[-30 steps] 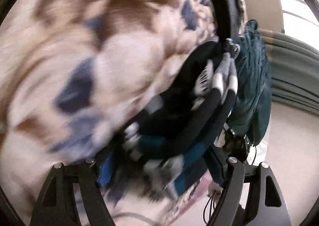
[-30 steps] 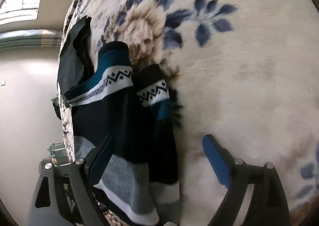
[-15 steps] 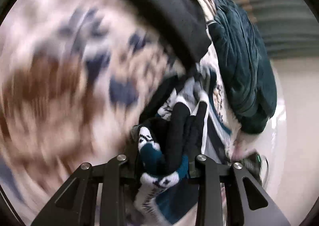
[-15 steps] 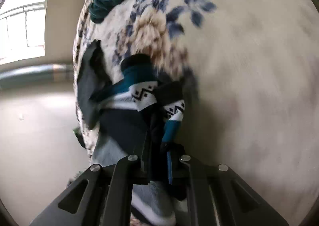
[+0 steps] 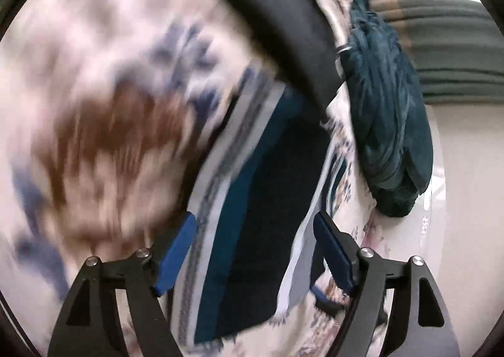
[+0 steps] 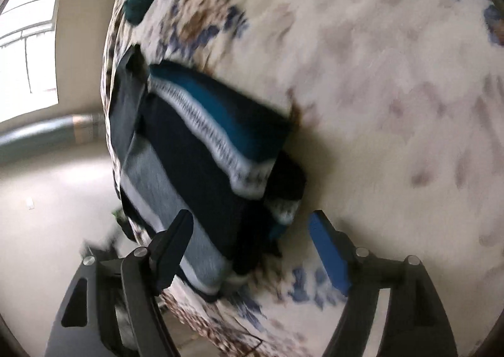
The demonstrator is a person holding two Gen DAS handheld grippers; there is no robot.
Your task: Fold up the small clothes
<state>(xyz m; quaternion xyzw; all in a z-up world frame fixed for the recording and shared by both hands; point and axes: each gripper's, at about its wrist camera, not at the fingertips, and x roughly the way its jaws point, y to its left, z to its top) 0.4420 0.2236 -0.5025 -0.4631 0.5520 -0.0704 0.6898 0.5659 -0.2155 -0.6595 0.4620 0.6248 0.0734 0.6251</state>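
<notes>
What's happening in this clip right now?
A person with tongs in each hand is folding a striped knit garment on a floral blanket. It lies folded near the blanket's edge, beside a black cloth and a teal one. The left tongs and right tongs are both opening, their pads clear of the fabric, though the garment sits between each pair. The pictures are blurred.

There was one striped sweater [image 6: 201, 149], one black garment [image 5: 277, 26], one teal garment [image 5: 387, 124], and one floral blanket [image 6: 378, 89].
</notes>
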